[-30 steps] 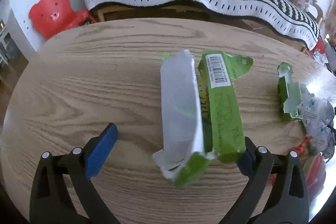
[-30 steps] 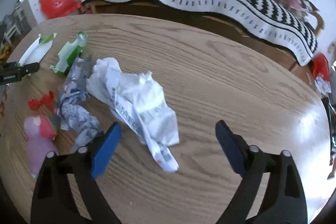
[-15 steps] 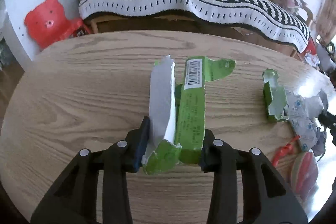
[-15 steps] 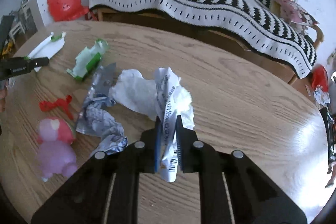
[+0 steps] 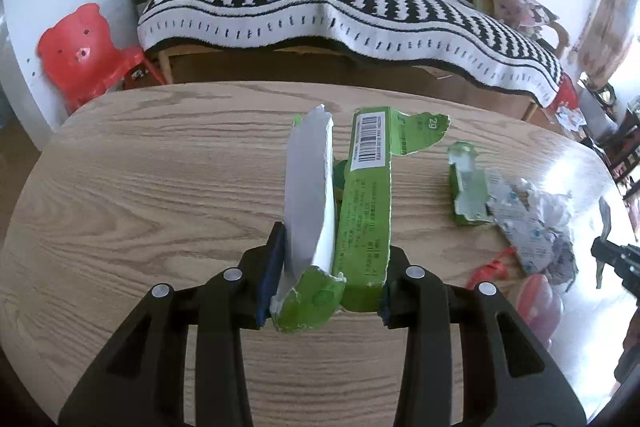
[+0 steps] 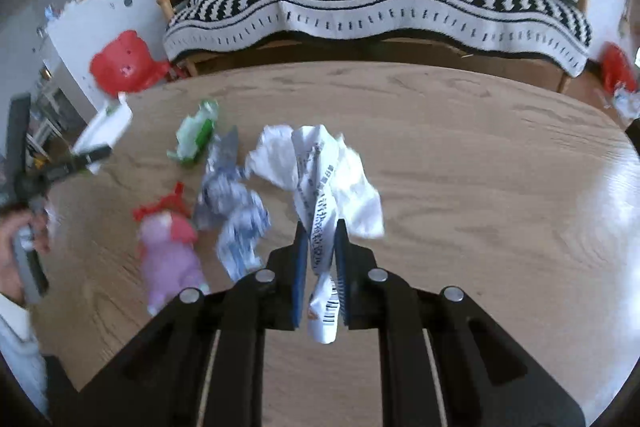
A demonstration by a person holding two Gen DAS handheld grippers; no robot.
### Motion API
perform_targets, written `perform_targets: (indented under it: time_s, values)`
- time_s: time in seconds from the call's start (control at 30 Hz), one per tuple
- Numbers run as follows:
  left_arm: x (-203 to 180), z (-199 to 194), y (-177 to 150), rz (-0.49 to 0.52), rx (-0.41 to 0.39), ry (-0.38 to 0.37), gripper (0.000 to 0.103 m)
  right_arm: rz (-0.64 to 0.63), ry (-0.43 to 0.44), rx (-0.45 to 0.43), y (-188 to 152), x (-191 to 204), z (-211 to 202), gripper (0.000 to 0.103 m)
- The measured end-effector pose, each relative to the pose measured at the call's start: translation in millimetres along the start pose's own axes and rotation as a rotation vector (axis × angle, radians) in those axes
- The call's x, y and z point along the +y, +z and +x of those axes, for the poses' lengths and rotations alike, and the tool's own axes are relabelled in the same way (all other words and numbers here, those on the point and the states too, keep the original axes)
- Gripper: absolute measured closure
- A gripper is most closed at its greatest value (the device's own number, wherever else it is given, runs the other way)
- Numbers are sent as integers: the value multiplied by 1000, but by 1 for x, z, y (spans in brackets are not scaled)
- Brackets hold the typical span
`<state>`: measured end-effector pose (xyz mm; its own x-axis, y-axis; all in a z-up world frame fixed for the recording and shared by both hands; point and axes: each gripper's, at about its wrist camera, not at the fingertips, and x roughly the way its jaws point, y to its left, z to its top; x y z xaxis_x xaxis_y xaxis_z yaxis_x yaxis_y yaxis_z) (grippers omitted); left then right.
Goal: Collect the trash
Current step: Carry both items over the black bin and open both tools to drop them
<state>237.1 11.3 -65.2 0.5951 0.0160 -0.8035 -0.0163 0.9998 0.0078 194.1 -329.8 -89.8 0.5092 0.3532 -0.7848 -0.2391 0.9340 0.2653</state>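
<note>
Torn green carton with barcode label and "2g", perhaps, barcode on crumpled receipt

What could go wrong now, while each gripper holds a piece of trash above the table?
1. The left gripper clamps the torn green carton only at its near end; the loose white flap could bend and let it slip.
2. The right gripper pinches one twisted strip of the crumpled receipt paper; it may tear or slide out.
3. The small green carton piece and the foil wrapper remain on the table and could be forgotten.
</note>
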Motion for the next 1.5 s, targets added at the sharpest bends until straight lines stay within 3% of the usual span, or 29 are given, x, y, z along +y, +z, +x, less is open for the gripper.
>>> perform_targets:
  time_s: [0.17,0.33,0.57,0.67,0.73,0.87,0.97,1.1,1.2,1.43,1.5]
  values:
    - [-15,-21,-11,56,-12,-40,66,72,-20,-16,-36,-11,-35,89]
    - [-65,-90,-42,171,-101,-127,66,120,-63,-93,-78,-20,-121,89]
    - [-191,-201,-141,466,-115,-330,66,205,-138,-177,-176,-36,-247,89]
    - [-240,-233,-198,581,-51,-449,66,247,-162,-177,-225,-43,-279,89]
    - [-263,-236,-231,639,8,-486,66,296,-163,-157,-263,-49,-289,89]
    - [-297,-202,-299,690,221,-537,66,425,-128,-58,-343,-67,-266,89]
    - [-321,-166,-334,717,336,-495,66,580,-60,3,-404,-85,-230,89]
    - [-338,-114,-370,731,460,-435,66,702,35,101,-451,-93,-173,89]
    - [-343,-89,-383,722,541,-412,66,719,43,147,-464,-94,-147,89]
    - [-350,-66,-395,738,586,-368,65,775,41,167,-469,-106,-132,89]
    - [-353,-65,-397,742,590,-371,61,814,55,156,-465,-115,-137,84]
